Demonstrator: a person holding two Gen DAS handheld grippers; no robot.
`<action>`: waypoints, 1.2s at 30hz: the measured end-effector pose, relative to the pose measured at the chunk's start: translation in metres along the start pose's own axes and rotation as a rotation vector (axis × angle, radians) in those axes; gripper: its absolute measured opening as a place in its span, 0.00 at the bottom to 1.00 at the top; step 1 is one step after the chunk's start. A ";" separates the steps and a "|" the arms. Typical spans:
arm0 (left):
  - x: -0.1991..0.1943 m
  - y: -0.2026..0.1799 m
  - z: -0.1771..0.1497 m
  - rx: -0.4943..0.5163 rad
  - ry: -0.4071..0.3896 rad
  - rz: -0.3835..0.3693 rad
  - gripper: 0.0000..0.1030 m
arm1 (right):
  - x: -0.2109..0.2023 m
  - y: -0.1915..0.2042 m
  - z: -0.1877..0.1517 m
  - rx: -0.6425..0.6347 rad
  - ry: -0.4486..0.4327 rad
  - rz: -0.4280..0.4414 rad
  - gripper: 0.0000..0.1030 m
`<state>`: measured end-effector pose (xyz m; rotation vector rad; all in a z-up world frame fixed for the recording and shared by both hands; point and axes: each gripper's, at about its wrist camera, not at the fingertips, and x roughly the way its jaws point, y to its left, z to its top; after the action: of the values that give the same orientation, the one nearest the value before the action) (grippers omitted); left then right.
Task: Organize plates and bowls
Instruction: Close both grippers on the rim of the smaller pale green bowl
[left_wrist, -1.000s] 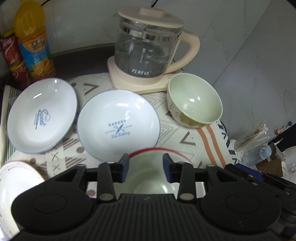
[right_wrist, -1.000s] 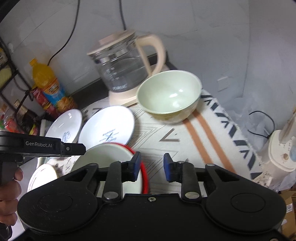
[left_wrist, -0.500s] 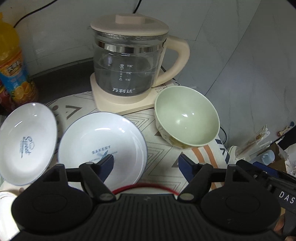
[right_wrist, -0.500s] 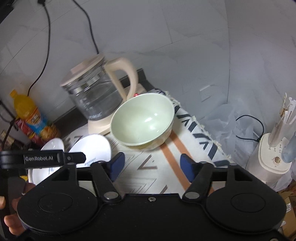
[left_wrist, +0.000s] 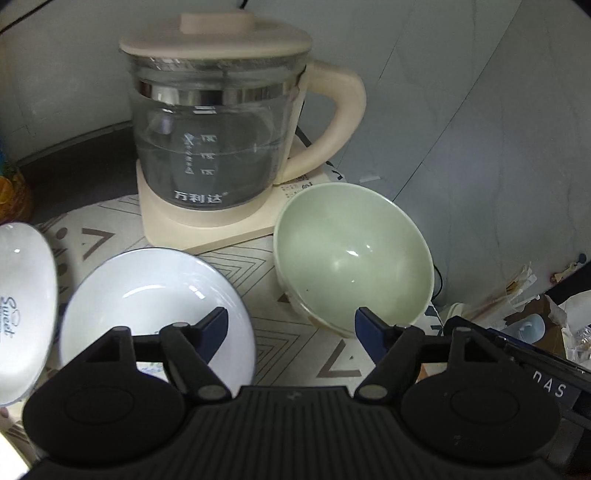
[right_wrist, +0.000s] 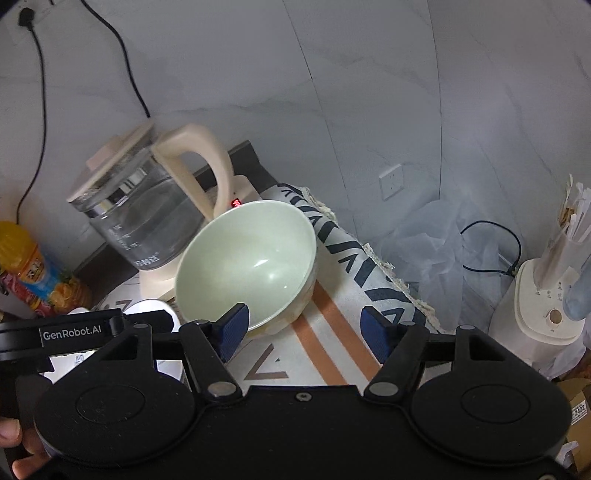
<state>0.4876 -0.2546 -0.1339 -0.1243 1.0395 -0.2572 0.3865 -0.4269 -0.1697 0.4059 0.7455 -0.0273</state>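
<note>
Both sets of jaws now stand wide open and empty, where a second ago each was nearly closed at the red rim of a bowl; that red-rimmed bowl has since dropped out of both views, so it has probably been released and set down, though the pictures do not show where. The left gripper (left_wrist: 291, 320) has moved forward over the patterned cloth (left_wrist: 295, 339) on the bench, its blue pads spread, one in front of a white plate (left_wrist: 147, 299) on the near left and the other just short of the pale green bowl (left_wrist: 351, 254) on the right. A second white plate (left_wrist: 22, 306) with blue script lies at the far left edge, close beside the first. Behind them, farther back, a glass kettle (left_wrist: 218, 147) with a cream lid and handle sits on its cream base. The right gripper (right_wrist: 302, 328) has risen and swung toward the green bowl (right_wrist: 247, 262), which now fills the middle of its view, with the left pad overlapping the bowl's near rim and the right pad over an orange stripe on the cloth. An orange drink bottle (right_wrist: 26, 269) stands at the far left. The green bowl looks like the next piece to be gathered, and neither gripper touches it yet.
</note>
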 end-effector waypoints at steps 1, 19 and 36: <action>0.004 0.000 0.001 -0.008 0.004 0.002 0.70 | 0.003 -0.001 0.001 0.004 0.003 -0.002 0.64; 0.048 -0.007 0.011 -0.108 0.041 0.025 0.15 | 0.069 -0.008 0.009 0.109 0.089 0.008 0.27; -0.023 -0.019 -0.007 -0.107 -0.030 0.033 0.15 | 0.006 0.013 0.000 0.061 0.004 0.034 0.20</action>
<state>0.4674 -0.2667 -0.1137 -0.2070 1.0246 -0.1692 0.3936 -0.4142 -0.1690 0.4770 0.7432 -0.0169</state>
